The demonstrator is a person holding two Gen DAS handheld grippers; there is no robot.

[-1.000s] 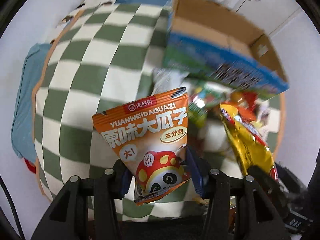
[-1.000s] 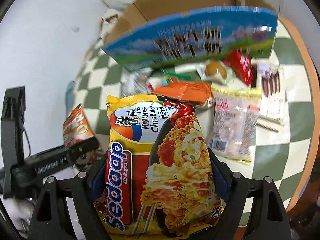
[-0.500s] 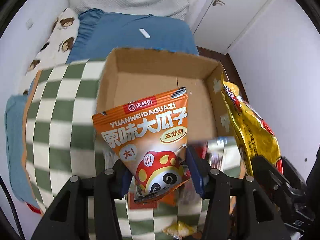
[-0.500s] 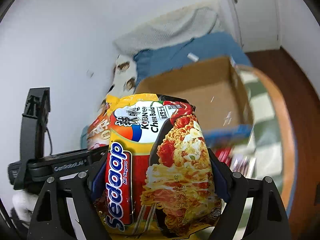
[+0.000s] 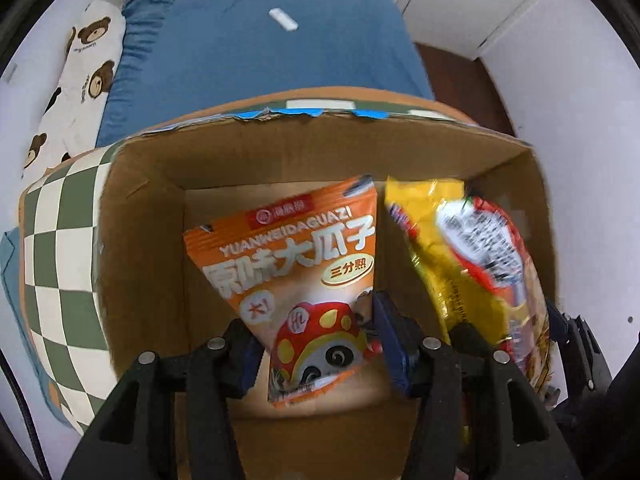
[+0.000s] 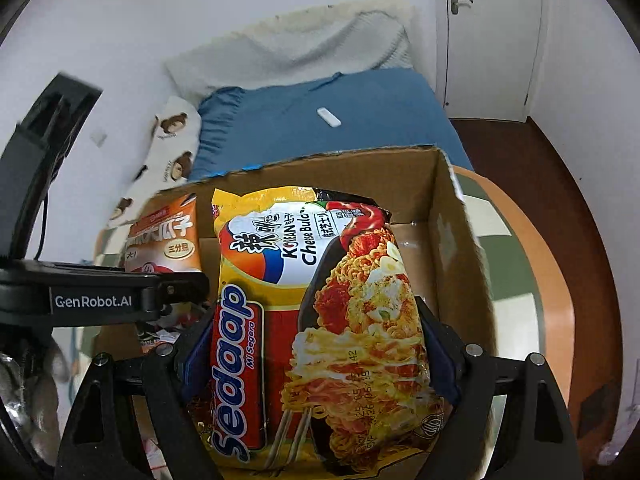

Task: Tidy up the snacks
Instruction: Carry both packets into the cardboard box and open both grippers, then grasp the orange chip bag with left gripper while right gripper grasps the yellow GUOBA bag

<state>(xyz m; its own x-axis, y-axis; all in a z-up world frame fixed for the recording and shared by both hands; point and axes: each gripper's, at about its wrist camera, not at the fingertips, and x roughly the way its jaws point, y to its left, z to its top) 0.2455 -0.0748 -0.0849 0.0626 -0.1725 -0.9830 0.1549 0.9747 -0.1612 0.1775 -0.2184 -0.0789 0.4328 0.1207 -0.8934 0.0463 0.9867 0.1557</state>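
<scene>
The left tongs [image 5: 316, 344] grip an orange sunflower-seed packet [image 5: 296, 264] over the open cardboard box [image 5: 144, 216]; the right tongs [image 6: 316, 364] clamp a Sedaap noodle packet [image 6: 316, 320] beside it. Both packets hide the box floor, and the checkered counter [image 5: 60, 248] is cut off.

The sunflower seed packet [image 5: 304, 276] and the Sedaap noodle packet [image 6: 316, 312] conceal much of the cardboard box [image 5: 144, 240] floor. In the left wrist view the noodle packet is motion-blurred, its print unreadable. Beside the box, frame edges crop the checkered tablecloth [image 5: 60, 256].
</scene>
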